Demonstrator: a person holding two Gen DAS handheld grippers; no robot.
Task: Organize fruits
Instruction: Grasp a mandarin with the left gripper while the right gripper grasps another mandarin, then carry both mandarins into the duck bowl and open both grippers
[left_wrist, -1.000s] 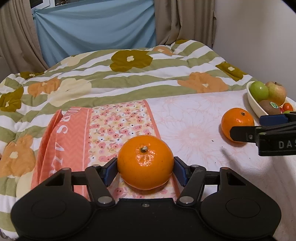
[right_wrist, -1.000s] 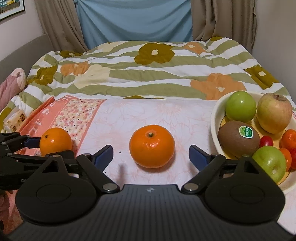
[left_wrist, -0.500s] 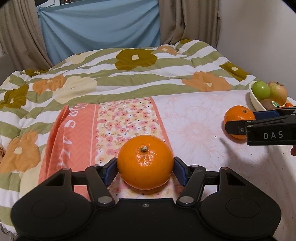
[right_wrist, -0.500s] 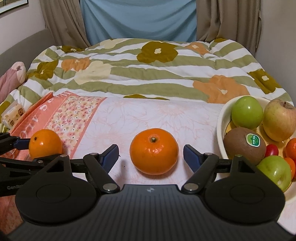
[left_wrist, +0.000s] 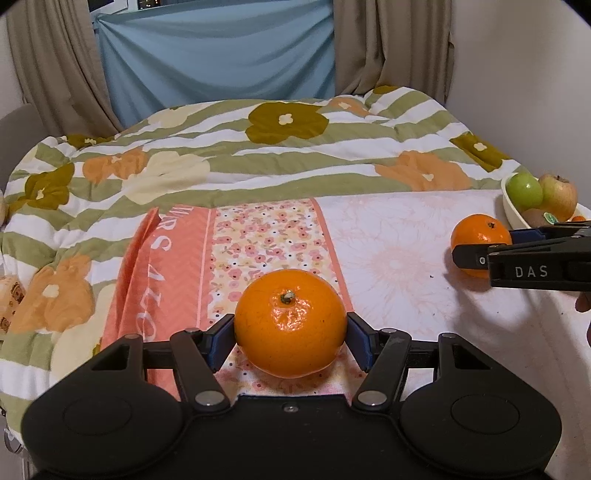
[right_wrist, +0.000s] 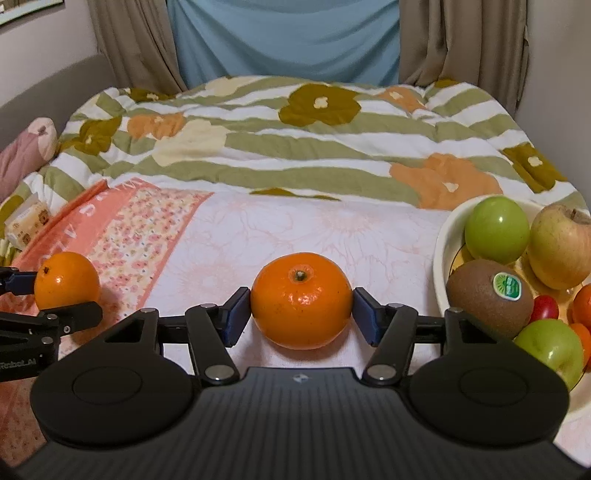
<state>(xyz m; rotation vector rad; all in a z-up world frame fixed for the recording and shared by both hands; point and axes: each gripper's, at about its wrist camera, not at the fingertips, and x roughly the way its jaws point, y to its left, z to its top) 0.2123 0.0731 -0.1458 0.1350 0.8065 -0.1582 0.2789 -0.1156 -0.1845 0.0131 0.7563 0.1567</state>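
My left gripper (left_wrist: 290, 338) is shut on an orange (left_wrist: 290, 323) that rests on the floral placemat (left_wrist: 258, 243); this orange also shows at the left of the right wrist view (right_wrist: 66, 280). My right gripper (right_wrist: 301, 314) has its blue pads touching both sides of a second orange (right_wrist: 301, 300) on the pink tablecloth, seen in the left wrist view (left_wrist: 480, 240) too. A white fruit bowl (right_wrist: 445, 240) at the right holds a green apple (right_wrist: 496, 229), a yellow-red apple (right_wrist: 559, 247), a kiwi (right_wrist: 489, 299) and smaller fruit.
A bed with a green, orange and white flowered quilt (right_wrist: 295, 140) lies beyond the table. Curtains and a blue sheet (right_wrist: 284, 37) hang behind it. A snack packet (right_wrist: 27, 221) lies at the left edge.
My right gripper has moved forward and closed its jaws from wide open onto the second orange. My left gripper stays shut on its orange and has shifted slightly.
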